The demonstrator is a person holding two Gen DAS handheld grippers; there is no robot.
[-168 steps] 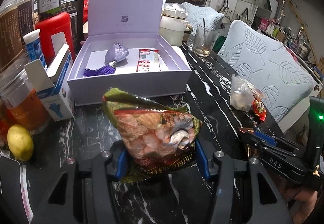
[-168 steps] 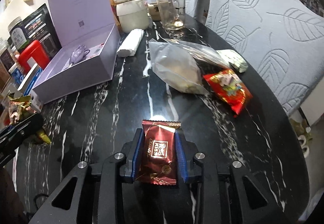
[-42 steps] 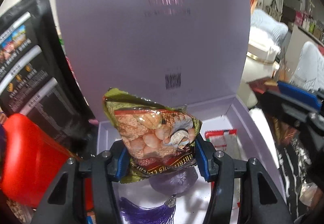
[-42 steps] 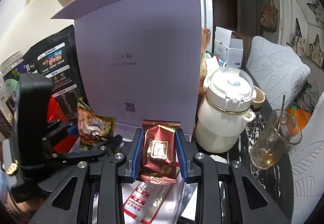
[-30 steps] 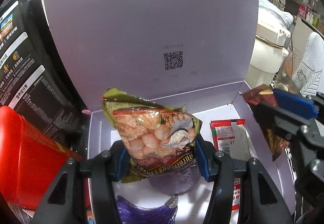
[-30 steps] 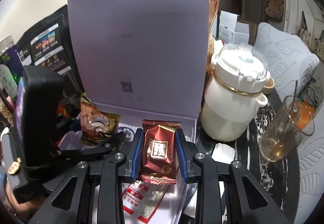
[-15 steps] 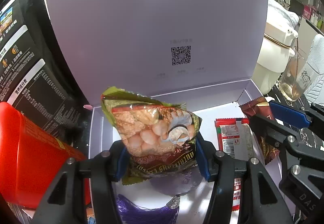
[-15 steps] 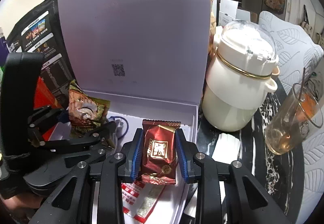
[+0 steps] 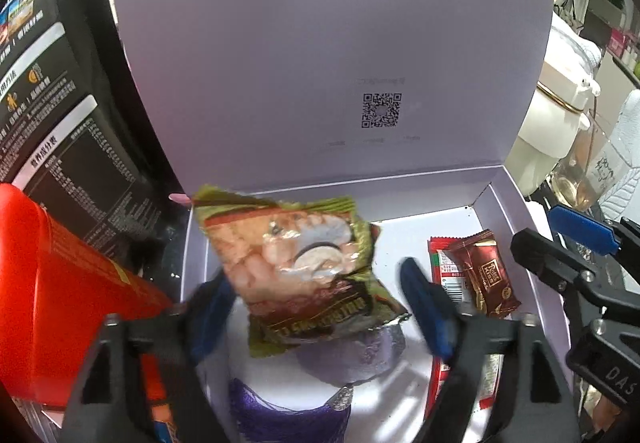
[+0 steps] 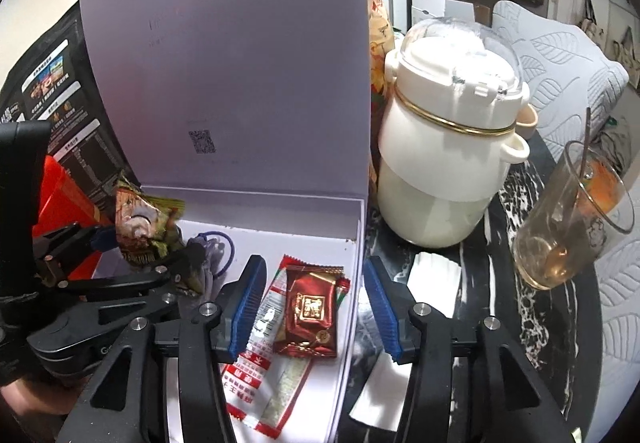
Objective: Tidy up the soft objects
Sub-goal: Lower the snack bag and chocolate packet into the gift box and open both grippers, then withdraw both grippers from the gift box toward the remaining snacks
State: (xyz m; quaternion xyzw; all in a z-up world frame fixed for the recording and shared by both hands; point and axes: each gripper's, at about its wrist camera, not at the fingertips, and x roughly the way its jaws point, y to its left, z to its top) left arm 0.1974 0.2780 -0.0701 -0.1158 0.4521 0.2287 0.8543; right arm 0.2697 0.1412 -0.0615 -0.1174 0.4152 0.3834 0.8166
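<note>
So, just been spreading wide on the left gripper (image 9: 320,307), with the green snack packet (image 9: 296,267) sitting loose and tilted between the blurred blue pads, touching neither by the look of it, hanging over the purple tasselled sachet (image 9: 352,359) underneath. Just been opening too on the right gripper (image 10: 312,307), pads standing clear of the dark red candy wrapper (image 10: 310,313), which is lying flat between them on top of the long red-and-white sachet (image 10: 264,359). All sitting inside the lavender gift box (image 10: 352,303), lid standing upright behind. Resting just beside the box: a white lidded jar (image 10: 444,163) and a glass cup (image 10: 568,227).
</note>
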